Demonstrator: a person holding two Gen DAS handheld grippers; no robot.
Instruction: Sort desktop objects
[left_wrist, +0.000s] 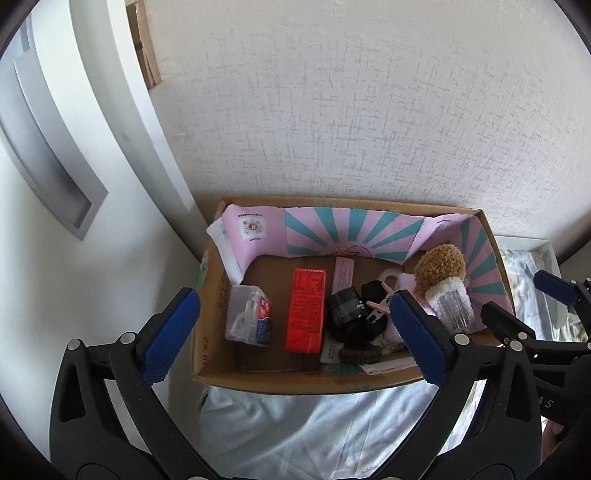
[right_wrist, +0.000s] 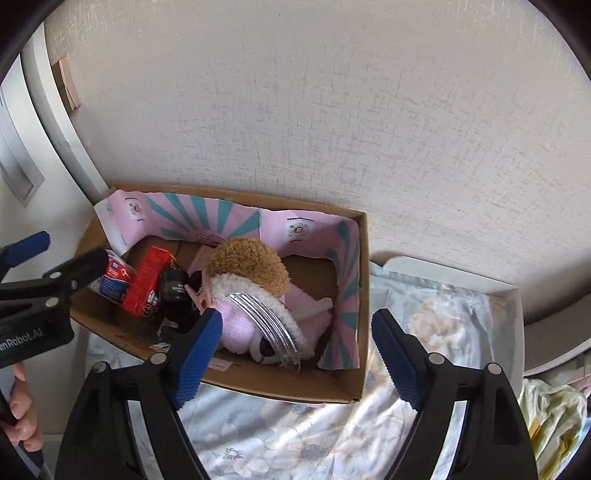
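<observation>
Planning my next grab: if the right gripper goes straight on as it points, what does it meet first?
Probably the plush toy in the cardboard box; the open right gripper points there, though depth is unclear.

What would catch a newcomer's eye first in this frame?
The open cardboard box against the wall, lined with pink-and-teal paper. Inside, a red carton lies mid-floor and a brown-topped plush toy fills the right end. Both grippers, left and right, hang open at its near edge, holding nothing.

Cardboard box (left_wrist: 207, 354) stands against the wall (left_wrist: 369, 110) on a bedsheet (left_wrist: 314, 424). Inside, left to right: plastic case (left_wrist: 247, 317), carton (left_wrist: 306, 310), jar (left_wrist: 345, 304), plush toy (left_wrist: 439, 269) (at the right wall). A tray (right_wrist: 513, 295) lies right of the box.
</observation>
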